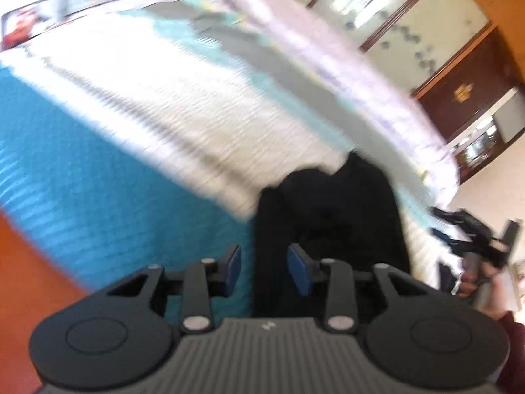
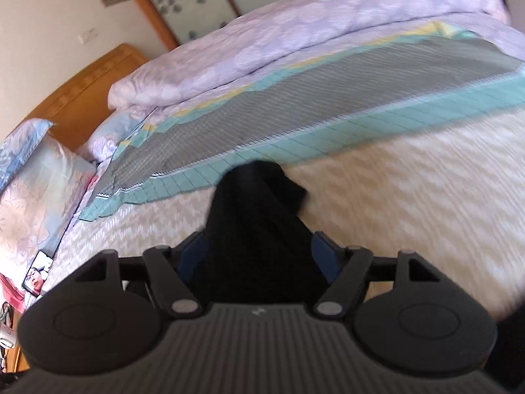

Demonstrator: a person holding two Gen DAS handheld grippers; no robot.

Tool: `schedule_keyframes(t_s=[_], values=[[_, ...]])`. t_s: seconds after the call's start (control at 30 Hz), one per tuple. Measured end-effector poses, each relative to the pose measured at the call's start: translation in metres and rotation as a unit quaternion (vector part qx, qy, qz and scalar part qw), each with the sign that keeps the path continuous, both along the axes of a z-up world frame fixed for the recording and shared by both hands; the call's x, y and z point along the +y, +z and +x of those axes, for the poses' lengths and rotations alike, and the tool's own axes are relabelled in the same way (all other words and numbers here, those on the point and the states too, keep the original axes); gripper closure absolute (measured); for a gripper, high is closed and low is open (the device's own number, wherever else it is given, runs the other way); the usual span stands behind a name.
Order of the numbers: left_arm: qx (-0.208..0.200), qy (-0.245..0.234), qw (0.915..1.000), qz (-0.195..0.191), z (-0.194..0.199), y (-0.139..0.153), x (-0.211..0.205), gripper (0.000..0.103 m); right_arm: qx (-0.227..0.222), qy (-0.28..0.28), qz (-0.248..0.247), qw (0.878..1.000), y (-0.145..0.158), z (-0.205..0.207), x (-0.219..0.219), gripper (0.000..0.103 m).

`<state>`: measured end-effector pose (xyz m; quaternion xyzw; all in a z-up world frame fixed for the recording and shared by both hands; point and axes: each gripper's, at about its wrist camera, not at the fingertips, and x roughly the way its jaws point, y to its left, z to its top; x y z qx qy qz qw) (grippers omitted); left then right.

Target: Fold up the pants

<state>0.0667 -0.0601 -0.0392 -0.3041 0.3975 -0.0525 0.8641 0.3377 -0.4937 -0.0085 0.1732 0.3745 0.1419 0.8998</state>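
Observation:
The black pants (image 1: 331, 216) lie on the bed's cream quilt (image 1: 183, 111), blurred by motion. My left gripper (image 1: 264, 267) is open, its blue pads (image 1: 234, 264) apart, with the pants' left edge between and just beyond them; nothing is pinched. In the right wrist view the pants (image 2: 259, 226) bulge up between the fingers of my right gripper (image 2: 257, 256). The blue pads (image 2: 323, 251) press on both sides of the bunched cloth. The right gripper also shows at the right edge of the left wrist view (image 1: 475, 243), held in a hand.
A lilac duvet (image 2: 295, 32) is rolled along the bed's far side, next to a grey and teal sheet (image 2: 295, 98). Pillows (image 2: 36, 170) and a phone (image 2: 37, 277) lie at the wooden headboard (image 2: 92, 88). A teal cover (image 1: 82, 164) hangs at the near edge.

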Motion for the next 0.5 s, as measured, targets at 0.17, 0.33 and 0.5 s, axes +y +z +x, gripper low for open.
schedule_keyframes(t_s=[0.17,0.33,0.5], values=[[0.005,-0.074,0.9971,0.017,0.090,-0.011,-0.075,0.036,0.038,0.006,0.002,0.999,-0.017,0.087,0.033,0.020],[0.080,-0.079,0.9935,-0.017,0.134,-0.053,-0.102,0.090,0.109,-0.019,0.006,0.994,-0.069,0.138,0.046,0.048],[0.057,-0.038,0.9958,-0.061,0.109,-0.053,-0.071,0.092,0.083,-0.034,0.073,0.993,-0.054,0.118,0.033,0.089]])
